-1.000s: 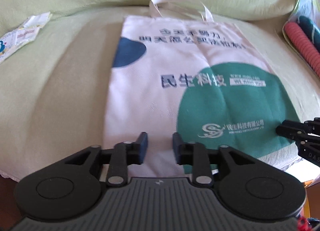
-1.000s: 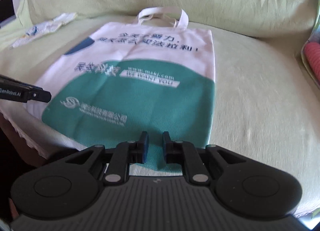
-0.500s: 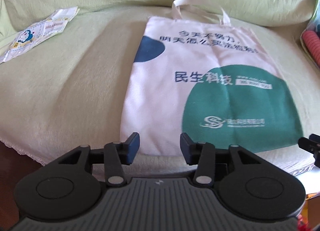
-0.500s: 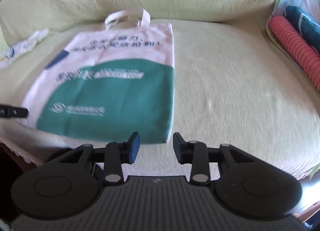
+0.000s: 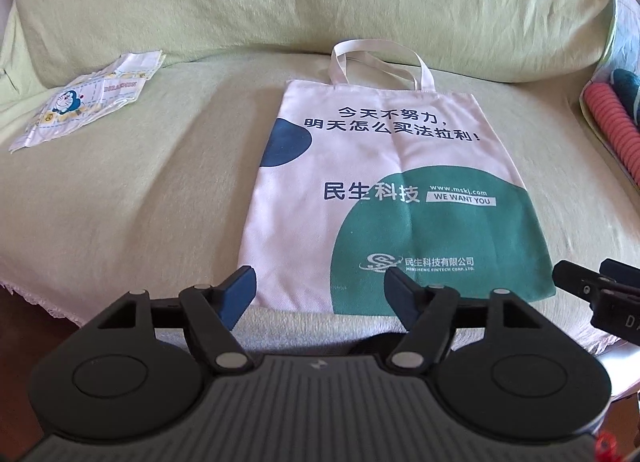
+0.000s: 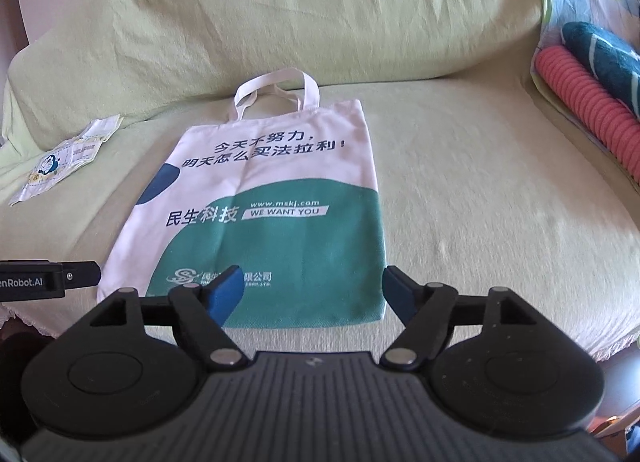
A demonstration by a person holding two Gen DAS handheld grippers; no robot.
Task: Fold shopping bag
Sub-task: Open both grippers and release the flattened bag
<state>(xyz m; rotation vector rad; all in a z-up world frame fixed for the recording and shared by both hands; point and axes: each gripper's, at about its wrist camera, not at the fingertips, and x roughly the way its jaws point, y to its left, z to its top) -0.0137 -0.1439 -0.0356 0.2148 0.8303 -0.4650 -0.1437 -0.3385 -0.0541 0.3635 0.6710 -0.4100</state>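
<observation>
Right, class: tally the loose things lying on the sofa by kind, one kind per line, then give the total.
Shopping bag: 1
Cartoon-printed packet: 1
Pink ribbed roll: 1
Dark teal striped roll: 1
Total: 4

Seat of green-covered sofa point(image 5: 132, 197): broad bare stretch left of the shopping bag point(image 5: 384, 197), open to approach from the front edge; obstacle at far left, a flat cartoon-printed packet point(image 5: 84, 101), well apart from the bag

Right of the bag: wide bare cushion point(image 6: 500, 197), passable; bounded at far right by a pink ribbed roll point(image 6: 592, 117) with a teal cushion point(image 6: 604, 57) behind it

Rear: sofa backrest point(image 6: 320, 13) rises just behind the bag's handles point(image 6: 276, 93), narrow room there

Front: left gripper point(image 5: 320, 294) and right gripper point(image 6: 312, 294), jaws wide, hover at the bag's near edge, touching nothing
</observation>
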